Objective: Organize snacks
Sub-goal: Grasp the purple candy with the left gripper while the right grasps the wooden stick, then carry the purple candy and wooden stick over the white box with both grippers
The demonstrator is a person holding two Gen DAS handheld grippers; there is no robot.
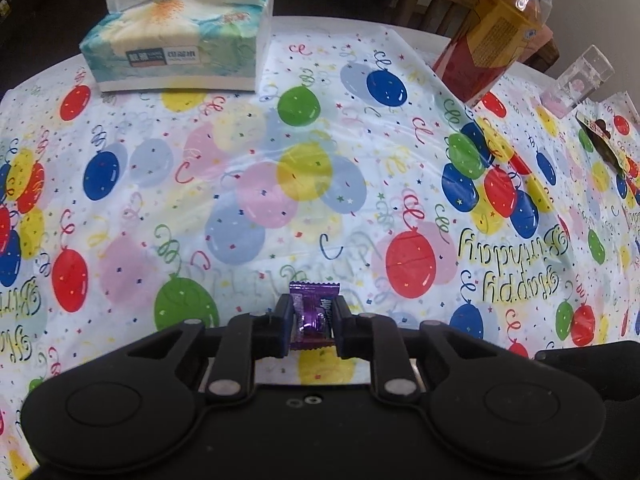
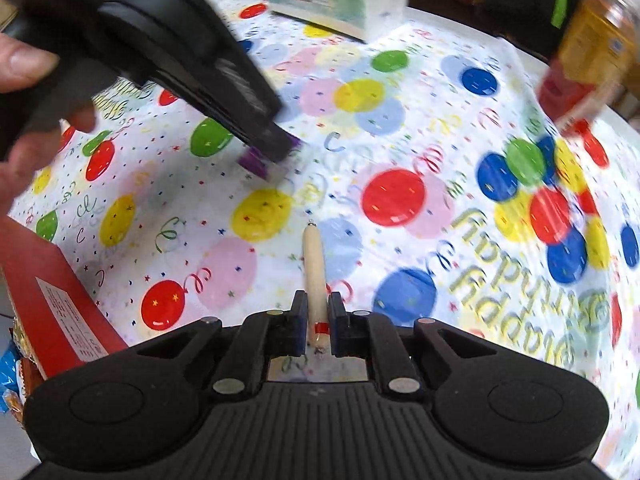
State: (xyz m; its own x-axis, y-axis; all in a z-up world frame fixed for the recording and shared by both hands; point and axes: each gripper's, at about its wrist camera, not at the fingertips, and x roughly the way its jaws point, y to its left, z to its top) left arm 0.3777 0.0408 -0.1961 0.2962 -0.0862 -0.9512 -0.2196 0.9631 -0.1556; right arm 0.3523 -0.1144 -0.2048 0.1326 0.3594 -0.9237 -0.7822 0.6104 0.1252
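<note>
A: What is the status of the left gripper [image 1: 311,322]?

B: Its jaws are closed on a purple candy [image 1: 313,314]. The wrapper stands upright between the fingers, its crimped top edge above the fingertips. In the right wrist view the same gripper reaches in from the upper left with a person's hand [image 2: 24,92] on its grip, and the candy shows as a purple patch at its tip, above the balloon-print tablecloth [image 1: 240,168].

A: And the right gripper [image 2: 317,322]?

B: It is clamped on a cream-coloured sausage stick [image 2: 314,276]. The stick points forward over the cloth, with a metal clip at its far end and a red band near the end between the fingers.

A: What are the surroundings?

B: A tissue pack [image 1: 176,40] lies at the far edge of the table. A red-and-yellow canister [image 1: 486,46] stands at the far right, with a clear plastic box [image 1: 576,80] beside it. A red box [image 2: 56,312] sits at the near left in the right wrist view; blue and orange snack packets [image 2: 12,380] are partly visible next to it.
</note>
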